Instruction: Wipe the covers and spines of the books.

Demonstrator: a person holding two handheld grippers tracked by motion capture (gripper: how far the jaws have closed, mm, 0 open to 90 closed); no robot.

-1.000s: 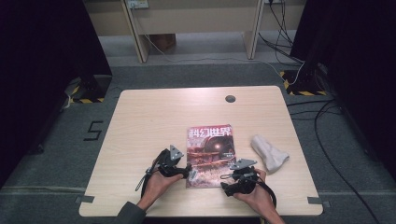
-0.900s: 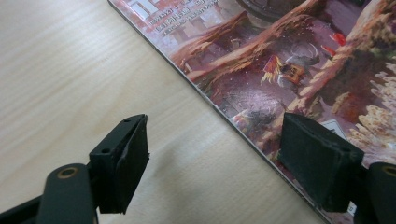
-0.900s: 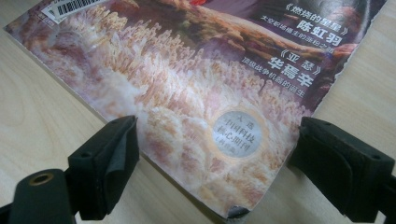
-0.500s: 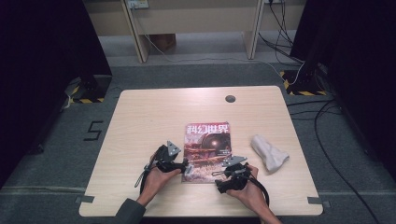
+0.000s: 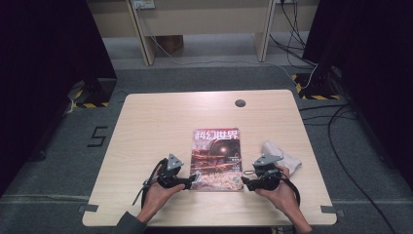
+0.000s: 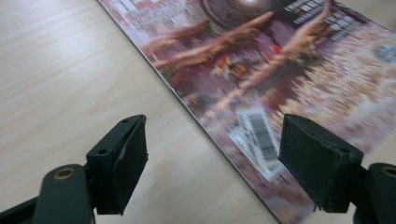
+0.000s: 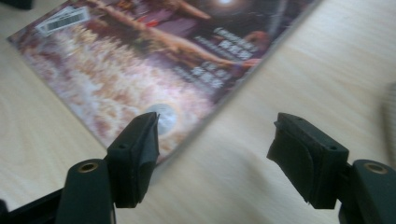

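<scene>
magazine (image 5: 216, 158) lies flat on the wooden surface (image 5: 156, 122), near the front edge, cover up, barcode corner toward the left hand. left hand-held gripper (image 5: 194, 179) sits at the magazine's lower left corner, jaws wide, astride the spine edge in its own view, pads clear of the paper. right hand-held gripper (image 5: 245, 182) is at the lower right corner, jaws spread but just been closing, nothing pinched; the edge lies under the gap. white cloth (image 5: 285, 158) lies just beside the right hand.
</scene>
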